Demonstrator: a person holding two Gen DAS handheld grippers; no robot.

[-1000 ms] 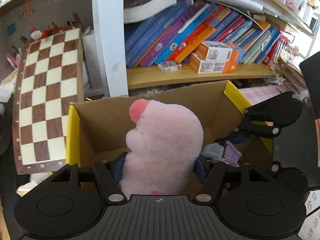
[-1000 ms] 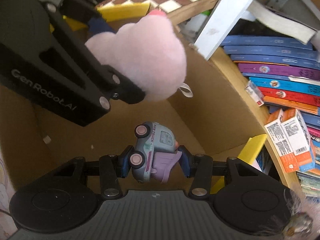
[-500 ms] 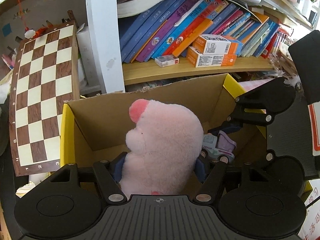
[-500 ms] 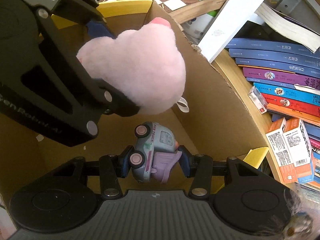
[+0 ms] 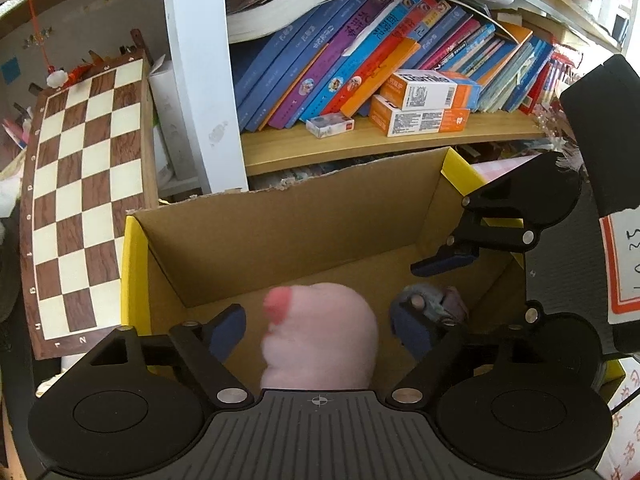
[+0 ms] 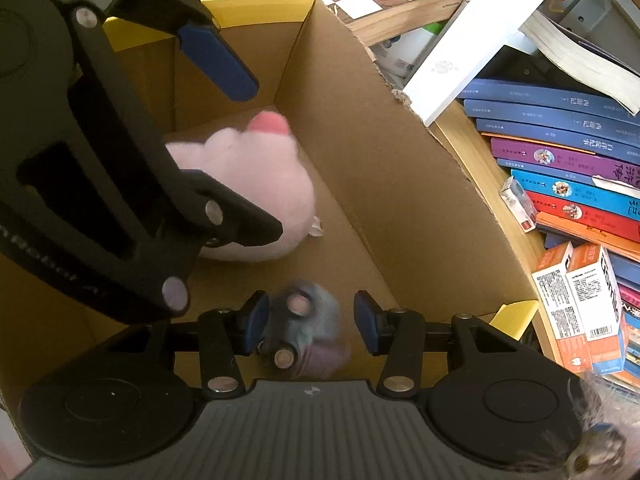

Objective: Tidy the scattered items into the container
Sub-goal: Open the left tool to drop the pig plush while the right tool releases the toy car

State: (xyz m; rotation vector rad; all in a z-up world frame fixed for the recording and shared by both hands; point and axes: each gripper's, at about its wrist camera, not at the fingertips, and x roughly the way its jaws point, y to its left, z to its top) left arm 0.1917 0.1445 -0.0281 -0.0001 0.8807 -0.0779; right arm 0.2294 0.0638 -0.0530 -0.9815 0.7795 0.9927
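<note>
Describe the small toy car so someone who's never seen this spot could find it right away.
Look inside the open cardboard box below the bookshelf. The toy car sits between the right gripper fingers, beside the pink plush. It is small, hard, grey-blue with wheels, not soft pink.

box [image 5: 328, 216] back open, plush [image 5: 320, 336] blocking front

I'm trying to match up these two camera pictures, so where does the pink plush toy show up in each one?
Left wrist view: the pink plush toy sits bottom centre, between the open fingers of the left tool.
Right wrist view: the plush lies left of centre on the box floor, partly behind the left tool.
Shared landmark: the cardboard box, with its yellow-edged flaps, surrounds the toy in both.
</note>
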